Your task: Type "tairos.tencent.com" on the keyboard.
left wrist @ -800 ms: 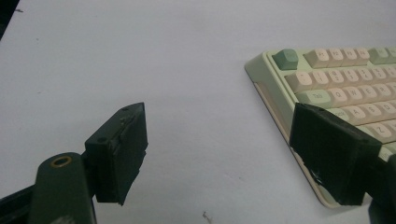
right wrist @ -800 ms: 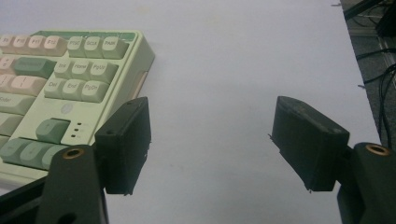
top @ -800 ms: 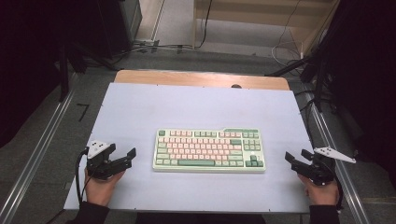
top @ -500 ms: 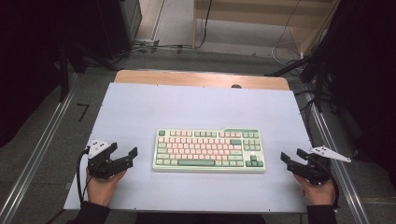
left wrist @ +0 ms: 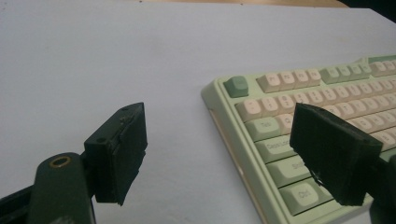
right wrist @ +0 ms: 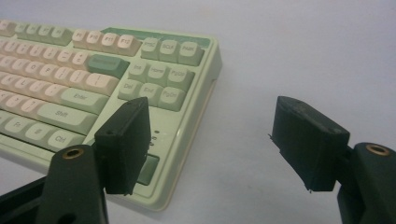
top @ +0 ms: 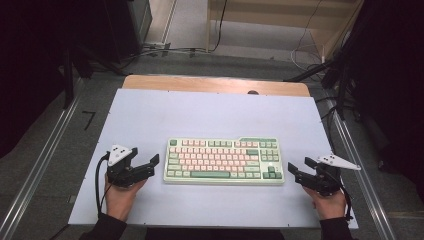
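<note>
High view | left gripper (top: pixel 150 164) agape, empty | right gripper (top: pixel 298 169) agape, empty

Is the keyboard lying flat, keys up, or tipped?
Flat, keys up: the keyboard rests on the white table, keycaps facing upward in all views, with no edge visibly lifted.

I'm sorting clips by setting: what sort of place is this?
Probably a lab or workshop recording bench, not a home desk: a white-covered table bearing one keyboard, metal rails along its sides, and loose cables on a bare floor behind.
</note>
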Demonstrator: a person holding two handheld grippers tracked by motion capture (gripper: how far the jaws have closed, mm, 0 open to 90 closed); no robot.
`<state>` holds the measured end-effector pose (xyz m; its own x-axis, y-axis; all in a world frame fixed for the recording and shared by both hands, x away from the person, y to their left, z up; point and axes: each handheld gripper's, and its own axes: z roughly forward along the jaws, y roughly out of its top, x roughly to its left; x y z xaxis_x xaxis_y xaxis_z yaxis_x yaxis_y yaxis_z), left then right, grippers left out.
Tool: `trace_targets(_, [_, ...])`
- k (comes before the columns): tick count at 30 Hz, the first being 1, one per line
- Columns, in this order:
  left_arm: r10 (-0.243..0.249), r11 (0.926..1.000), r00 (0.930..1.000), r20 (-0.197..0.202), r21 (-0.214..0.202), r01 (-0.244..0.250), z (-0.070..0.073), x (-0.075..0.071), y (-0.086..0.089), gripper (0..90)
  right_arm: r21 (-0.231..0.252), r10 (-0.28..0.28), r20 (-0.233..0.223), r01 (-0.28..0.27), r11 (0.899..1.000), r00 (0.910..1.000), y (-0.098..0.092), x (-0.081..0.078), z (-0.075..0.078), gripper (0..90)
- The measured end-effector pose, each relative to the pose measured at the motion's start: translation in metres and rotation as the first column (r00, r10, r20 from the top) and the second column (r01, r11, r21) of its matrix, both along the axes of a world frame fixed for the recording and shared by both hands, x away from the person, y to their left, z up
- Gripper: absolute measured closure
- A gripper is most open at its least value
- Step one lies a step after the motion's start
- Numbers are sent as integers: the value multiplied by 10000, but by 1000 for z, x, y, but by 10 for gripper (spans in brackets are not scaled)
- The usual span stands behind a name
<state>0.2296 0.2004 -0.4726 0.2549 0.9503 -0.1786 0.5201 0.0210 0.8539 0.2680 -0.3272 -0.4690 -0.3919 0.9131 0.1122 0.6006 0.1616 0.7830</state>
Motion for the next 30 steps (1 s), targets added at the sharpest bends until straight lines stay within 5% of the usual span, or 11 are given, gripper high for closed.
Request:
trace_targets(13, [-659, 9974, 9978, 90, 295, 656, 3, 13, -28, 199, 8, 565, -5, -565, 9984, 9984, 23, 2, 1, 265])
trace_targets(30, [-1737, 9831, 9847, -162, 565, 1743, 1, 38, -73, 211, -58, 1405, 84, -1405, 9901, 9900, 65, 11, 3, 264])
